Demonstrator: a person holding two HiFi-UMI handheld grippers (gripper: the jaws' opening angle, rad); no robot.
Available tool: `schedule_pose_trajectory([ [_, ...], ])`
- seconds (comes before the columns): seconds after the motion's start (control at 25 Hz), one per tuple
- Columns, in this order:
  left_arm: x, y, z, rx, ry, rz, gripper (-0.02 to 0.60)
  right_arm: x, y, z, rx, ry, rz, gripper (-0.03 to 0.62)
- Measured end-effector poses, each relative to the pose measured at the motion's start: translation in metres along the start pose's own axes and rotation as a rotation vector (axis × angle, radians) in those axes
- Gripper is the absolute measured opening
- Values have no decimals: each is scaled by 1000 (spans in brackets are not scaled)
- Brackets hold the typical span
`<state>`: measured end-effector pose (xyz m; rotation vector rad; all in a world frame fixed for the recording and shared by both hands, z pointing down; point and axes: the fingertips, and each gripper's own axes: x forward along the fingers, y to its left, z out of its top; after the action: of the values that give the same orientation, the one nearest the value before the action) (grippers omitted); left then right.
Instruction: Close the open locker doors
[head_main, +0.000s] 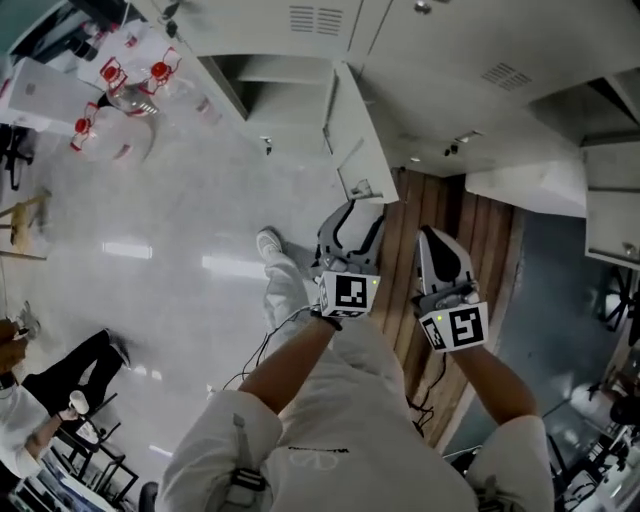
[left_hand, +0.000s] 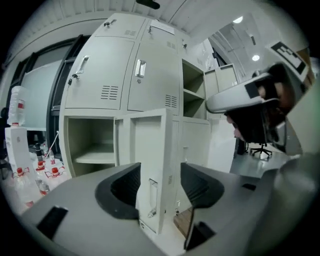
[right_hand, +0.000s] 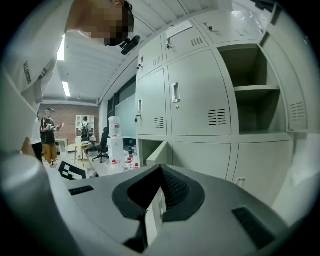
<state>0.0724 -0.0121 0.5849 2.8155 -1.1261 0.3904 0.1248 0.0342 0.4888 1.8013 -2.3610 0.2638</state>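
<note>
A bank of grey lockers (head_main: 420, 40) runs along the top of the head view. One low locker door (head_main: 355, 140) swings out towards me, and its compartment (left_hand: 90, 145) stands bare. My left gripper (head_main: 350, 215) is open and points at that door (left_hand: 150, 165), whose edge shows in the gap between the jaws, farther off and untouched. An upper compartment (left_hand: 192, 85) is open too. My right gripper (head_main: 432, 242) is shut with nothing in it. In the right gripper view, the jaws (right_hand: 161, 187) are pressed together, with the open door (right_hand: 157, 152) and the open upper compartment (right_hand: 255, 95) beyond.
Clear bottles with red caps (head_main: 120, 90) lie on the pale floor left of the lockers. Wooden slats (head_main: 470, 250) lie under my grippers. A person (head_main: 40, 390) sits at the lower left. A water dispenser (right_hand: 115, 135) and standing people (right_hand: 49, 135) are far off.
</note>
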Motion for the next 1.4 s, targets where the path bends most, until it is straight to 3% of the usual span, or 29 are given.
schedule_pose_trajectory([
  [0.2,35,-3,-10,-19,19,129,242,-13,-9,-24,24,7,-28,11],
  [0.36,37,2,-9,-32,9,208,97,-16,-7,-43,18,31,-17,11],
  [0.44,28,10,-11,-52,4,209,98,-11,-3,-58,9,60,8,11],
  [0.6,1,41,-18,-88,-6,152,98,20,18,-94,-41,121,110,11],
  [0.88,-34,115,-20,-34,-58,15,97,114,105,-141,-56,100,305,58],
  [1.2,-43,155,-22,35,-93,-148,97,200,154,-157,-117,53,372,128],
  [1.4,-45,182,-26,35,-80,-203,97,234,170,-158,-176,62,412,150],
])
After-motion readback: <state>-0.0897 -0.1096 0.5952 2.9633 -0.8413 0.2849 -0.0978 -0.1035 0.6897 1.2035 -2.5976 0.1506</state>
